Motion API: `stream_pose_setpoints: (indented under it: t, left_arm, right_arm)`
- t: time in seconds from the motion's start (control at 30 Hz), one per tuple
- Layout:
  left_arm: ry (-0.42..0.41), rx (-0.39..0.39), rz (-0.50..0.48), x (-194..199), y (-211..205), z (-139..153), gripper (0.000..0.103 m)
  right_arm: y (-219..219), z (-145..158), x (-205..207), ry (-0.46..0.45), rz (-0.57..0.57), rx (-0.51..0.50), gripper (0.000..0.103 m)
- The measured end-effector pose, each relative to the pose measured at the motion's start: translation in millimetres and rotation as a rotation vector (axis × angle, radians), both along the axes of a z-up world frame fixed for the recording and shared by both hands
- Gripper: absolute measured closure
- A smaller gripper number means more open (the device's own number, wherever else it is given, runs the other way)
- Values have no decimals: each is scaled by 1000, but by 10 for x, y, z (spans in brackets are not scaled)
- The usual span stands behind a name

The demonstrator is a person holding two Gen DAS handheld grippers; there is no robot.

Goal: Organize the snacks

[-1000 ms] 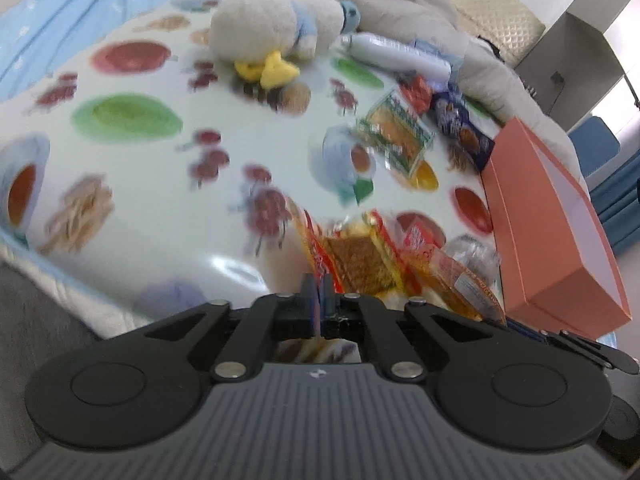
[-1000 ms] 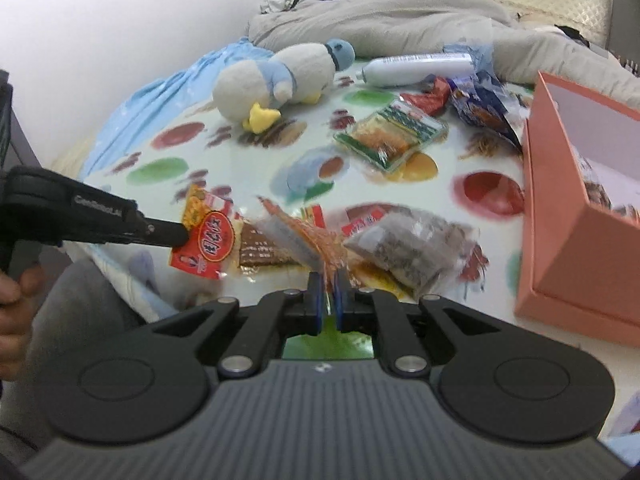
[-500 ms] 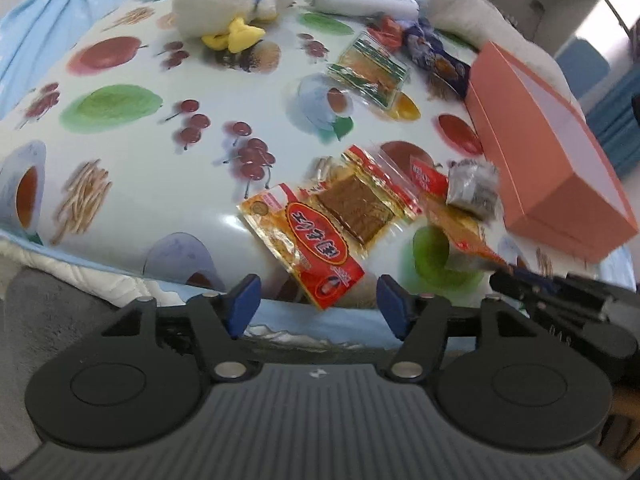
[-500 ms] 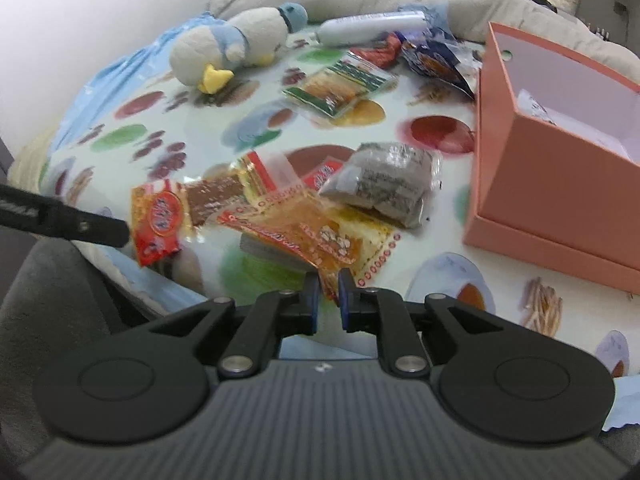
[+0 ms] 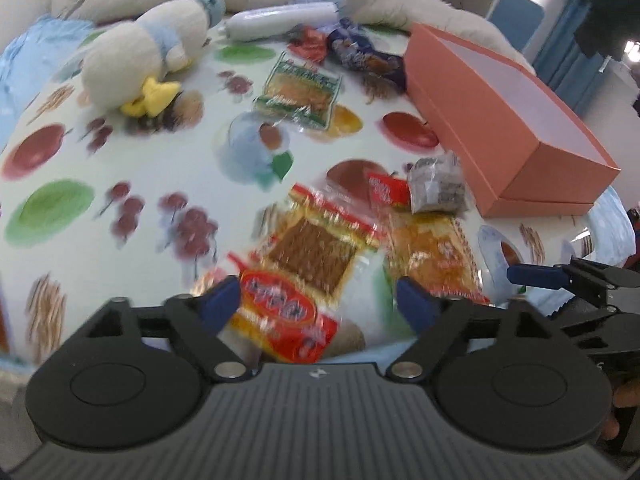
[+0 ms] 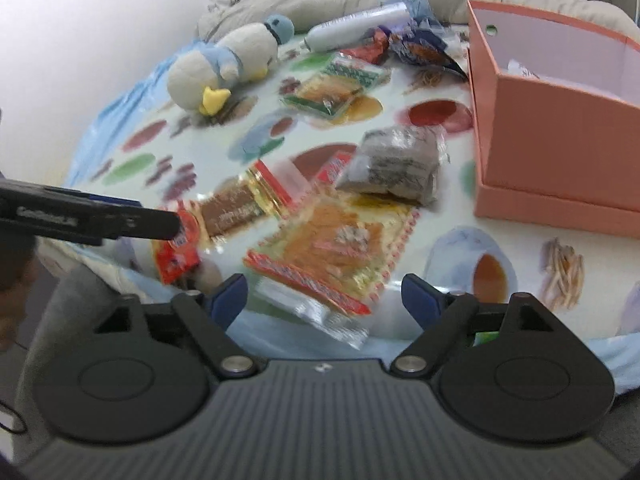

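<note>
My left gripper (image 5: 319,300) is opening, its jaws wide. The red-and-brown snack packet (image 5: 304,276) lies flat on the printed cloth, its red end between the fingers, and the pads do not press on it. My right gripper (image 6: 325,295) is also opening. The orange snack packet (image 6: 332,248) lies on the cloth in front of it, its clear end between the spread fingers, untouched. A grey packet (image 6: 396,164) rests behind, beside the open salmon box (image 6: 560,140). The left gripper's finger (image 6: 100,218) shows from the side over the red packet.
A green-edged packet (image 5: 298,92), dark blue and red packets (image 5: 364,52), a white bottle (image 5: 280,20) and a plush duck (image 5: 144,60) lie farther back on the cloth. Grey bedding is heaped behind them. The salmon box (image 5: 480,128) stands at right, and the cloth's front edge drops off below the grippers.
Both grippers went from shut to wide open, the left first. The red packet and the orange packet they held now lie loose on the cloth near its front edge.
</note>
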State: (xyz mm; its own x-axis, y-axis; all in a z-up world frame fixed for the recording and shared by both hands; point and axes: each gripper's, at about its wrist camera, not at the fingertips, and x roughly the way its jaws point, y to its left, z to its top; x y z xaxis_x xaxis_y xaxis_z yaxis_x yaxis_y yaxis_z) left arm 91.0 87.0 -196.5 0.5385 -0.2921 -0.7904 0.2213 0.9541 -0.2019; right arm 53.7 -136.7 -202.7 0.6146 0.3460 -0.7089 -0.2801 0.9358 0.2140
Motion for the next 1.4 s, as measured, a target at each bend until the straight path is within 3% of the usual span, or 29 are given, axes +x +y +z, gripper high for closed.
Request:
stream_pose_setpoints:
  t: [0.2,0.37,0.53,0.8,0.9,1.07,1.23,1.4]
  left_arm:
    - [-30,61,-66,241,-98,-137,7]
    - [-24,118,-133,384,-163,-314,6]
    - [-31,194,-134,444,-204,-502,6]
    - [-26,199,-169,495,-264,-598,7]
    - [-20,200,-165,513,-300,-598,10]
    - [-20,182,-115,514,-294,-562,19]
    - [-21,192,-92,475,-323,-536,23]
    - [-12,174,-54,471,-304,-511,24]
  right_arm:
    - [44,-121,199,8,-81,-14,16]
    - [85,-230,256,24,-87,-55,16]
    - [141,-276,264,13,-73,-72,16]
    - [237,-385,311,-9,-13,-138,13]
    - [301,-421,311,-26,32,-183,13]
    - [300,-456,310,-56,62,-177,13]
    - [319,-439,301,-68,85,-169,26]
    - [336,-422,337,-72,102,-145,46]
